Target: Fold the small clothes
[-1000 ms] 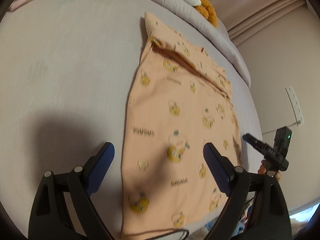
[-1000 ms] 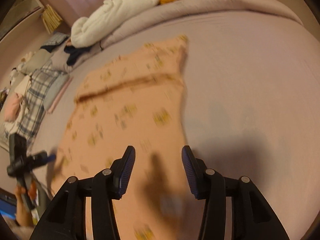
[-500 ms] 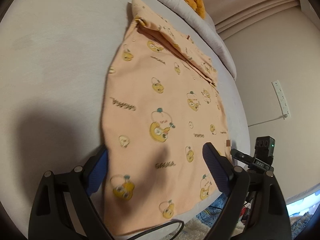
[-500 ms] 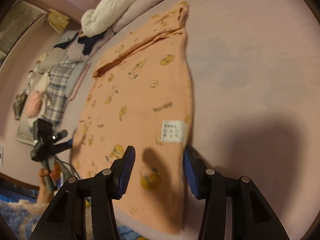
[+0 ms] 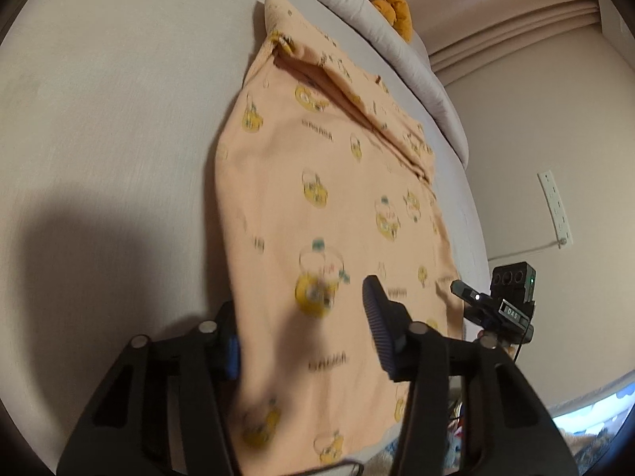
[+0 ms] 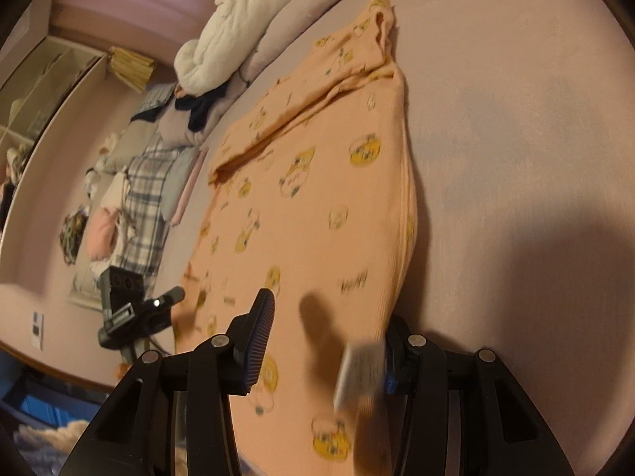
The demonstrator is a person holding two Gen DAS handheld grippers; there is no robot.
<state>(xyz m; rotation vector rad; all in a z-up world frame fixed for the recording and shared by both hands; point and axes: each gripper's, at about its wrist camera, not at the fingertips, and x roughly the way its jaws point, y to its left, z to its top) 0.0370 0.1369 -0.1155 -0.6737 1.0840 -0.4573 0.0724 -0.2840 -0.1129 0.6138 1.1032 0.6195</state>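
Garment: a peach shirt point(image 5: 329, 198) printed with yellow cartoon figures lies flat on the grey bed point(image 5: 99, 119), running from the lower centre of the left-wrist frame toward the upper centre; a fold crosses its far end.
Left gripper point(image 5: 301, 337): at the bottom of its frame, straddling the shirt's near left edge. Its jaws have just been closing, now at a middling gap with cloth between them. One finger sits under the edge, the other above the fabric; whether the pads press yet cannot be told.
Right gripper point(image 6: 325, 341): at the bottom of its own frame, astride the shirt's near right edge beside the white label point(image 6: 357, 373), which is blurred. Medium gap, cloth between the fingers; a firm pinch cannot be confirmed.
Other items: a white quilt point(image 6: 238, 27) and a pile of clothes point(image 6: 139, 182) lie in the upper left of the right-wrist frame, well apart from the shirt.
Risk 1: a shallow bite on one edge may let that corner slip on lifting, skewing the fold.
Risk 2: catching only the top layer may separate the layers.
Risk 3: uneven lifting may drag the far fold out of line.
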